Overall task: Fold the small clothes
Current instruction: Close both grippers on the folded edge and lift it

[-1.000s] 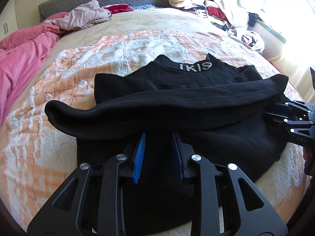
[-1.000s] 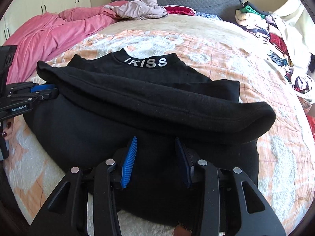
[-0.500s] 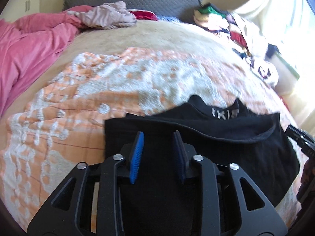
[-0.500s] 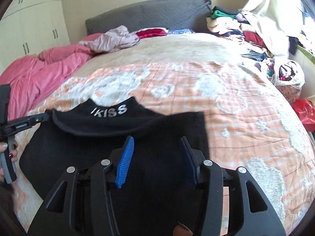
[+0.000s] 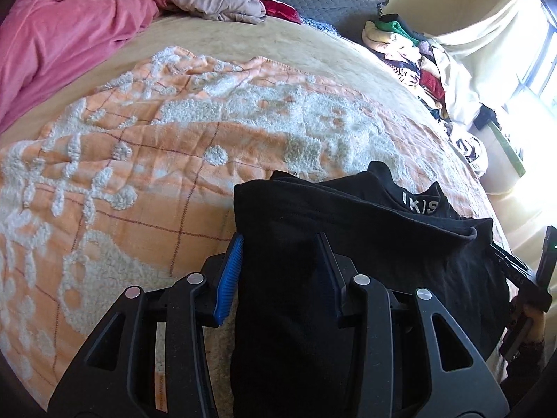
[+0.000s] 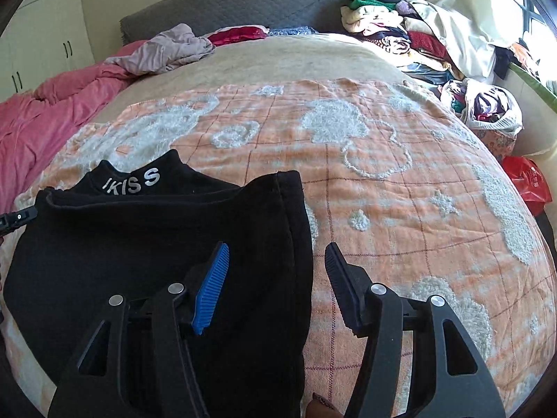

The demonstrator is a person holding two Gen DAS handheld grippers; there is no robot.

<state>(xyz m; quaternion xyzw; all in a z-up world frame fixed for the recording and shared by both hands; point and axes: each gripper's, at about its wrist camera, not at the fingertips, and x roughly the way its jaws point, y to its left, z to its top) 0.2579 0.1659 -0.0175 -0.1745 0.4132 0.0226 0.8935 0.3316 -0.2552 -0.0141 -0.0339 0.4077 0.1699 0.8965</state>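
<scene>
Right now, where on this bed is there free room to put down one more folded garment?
The orange blanket lies bare to the right of the black top and beyond its collar, up to the beige sheet. Crowded spots: the clothes pile at the far right, and the pink duvet with the grey garment at the far left.

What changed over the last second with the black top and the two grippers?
Both grippers slid outward toward opposite side edges of the black top: the left gripper to its left edge, the right gripper to its right edge. Their jaws have just been opening; neither grips the cloth. The sleeve that lay spread across the body now looks tucked in. The orange blanket and the clothes pile stayed put.
</scene>
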